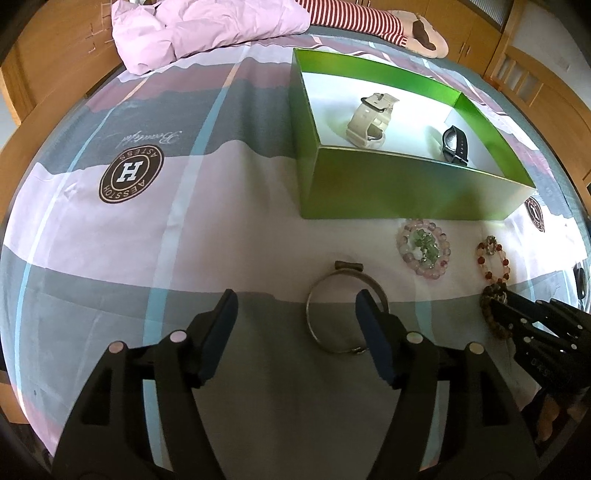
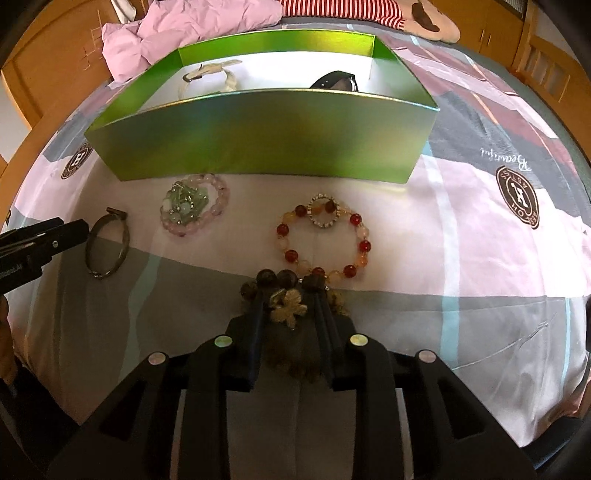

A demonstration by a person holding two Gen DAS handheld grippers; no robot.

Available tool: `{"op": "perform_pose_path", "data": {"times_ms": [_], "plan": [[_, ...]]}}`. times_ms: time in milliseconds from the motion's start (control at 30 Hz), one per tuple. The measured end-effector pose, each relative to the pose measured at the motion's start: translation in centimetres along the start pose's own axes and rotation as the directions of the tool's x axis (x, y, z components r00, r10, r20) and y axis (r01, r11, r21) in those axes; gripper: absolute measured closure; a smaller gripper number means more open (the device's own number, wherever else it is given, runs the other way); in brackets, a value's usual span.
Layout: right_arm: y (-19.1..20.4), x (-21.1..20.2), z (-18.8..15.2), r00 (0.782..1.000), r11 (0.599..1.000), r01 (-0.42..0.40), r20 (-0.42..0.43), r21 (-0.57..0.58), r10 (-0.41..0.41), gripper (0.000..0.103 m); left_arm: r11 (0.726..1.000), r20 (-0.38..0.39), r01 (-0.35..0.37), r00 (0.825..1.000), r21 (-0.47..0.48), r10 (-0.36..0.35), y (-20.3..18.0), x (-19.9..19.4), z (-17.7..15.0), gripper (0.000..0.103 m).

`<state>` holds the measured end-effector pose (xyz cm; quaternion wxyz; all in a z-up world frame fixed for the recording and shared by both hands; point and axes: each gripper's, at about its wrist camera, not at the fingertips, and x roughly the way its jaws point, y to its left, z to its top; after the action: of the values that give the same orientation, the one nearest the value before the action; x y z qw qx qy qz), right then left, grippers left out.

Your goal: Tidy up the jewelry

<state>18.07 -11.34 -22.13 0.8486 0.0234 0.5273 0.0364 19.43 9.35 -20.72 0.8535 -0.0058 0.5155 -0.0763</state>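
A green box (image 1: 406, 181) (image 2: 258, 136) on the bed holds a cream watch (image 1: 369, 118) and a black watch (image 1: 456, 144). In front of it lie a pink-and-green bead bracelet (image 1: 424, 247) (image 2: 194, 208), a red-and-orange bead bracelet (image 1: 495, 258) (image 2: 325, 240) and a metal bangle (image 1: 343, 310) (image 2: 107, 247). My left gripper (image 1: 295, 310) is open, its right finger over the bangle. My right gripper (image 2: 291, 291) (image 1: 517, 310) is shut on a brown bead bracelet (image 2: 288, 306) with a pale charm, low over the sheet.
The bed sheet (image 1: 184, 221) is pink, grey and blue with round logos. A pink crumpled quilt (image 1: 207, 29) and a striped plush toy (image 1: 369, 18) lie at the far end. Wooden bed frame and cabinets (image 1: 535, 74) surround the bed.
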Motion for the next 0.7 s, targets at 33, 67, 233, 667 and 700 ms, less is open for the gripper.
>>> {"op": "perform_pose_path", "data": {"times_ms": [33,67,233,667,700], "plan": [[-0.1,-0.2,0.0,1.000,1.000,-0.013,0.004,0.002,0.013,0.081,1.000,-0.001,0.001,1.000,0.002,-0.001,0.0,0.0,0.0,0.037],[-0.1,-0.5,0.0,1.000,1.000,-0.015,0.008,0.000,0.015,0.081,1.000,-0.004,0.001,1.000,0.005,-0.001,-0.1,0.1,0.0,0.037],[-1.1,-2.0,-0.2,1.000,0.999,-0.019,0.025,0.031,0.018,0.081,0.999,0.000,0.016,1.000,0.039,-0.016,-1.1,0.1,-0.2,0.033],[-4.9,-3.0,-1.5,1.000,0.992,0.008,0.021,0.125,-0.011,0.081,0.979,-0.046,-0.018,0.999,0.202,0.028,-5.2,2.8,-1.4,0.016],[-5.1,-3.1,-1.6,1.000,0.992,0.009,0.020,0.126,-0.012,0.081,0.980,-0.046,-0.014,0.999,0.198,0.024,-5.1,2.9,-1.4,0.020]]}}
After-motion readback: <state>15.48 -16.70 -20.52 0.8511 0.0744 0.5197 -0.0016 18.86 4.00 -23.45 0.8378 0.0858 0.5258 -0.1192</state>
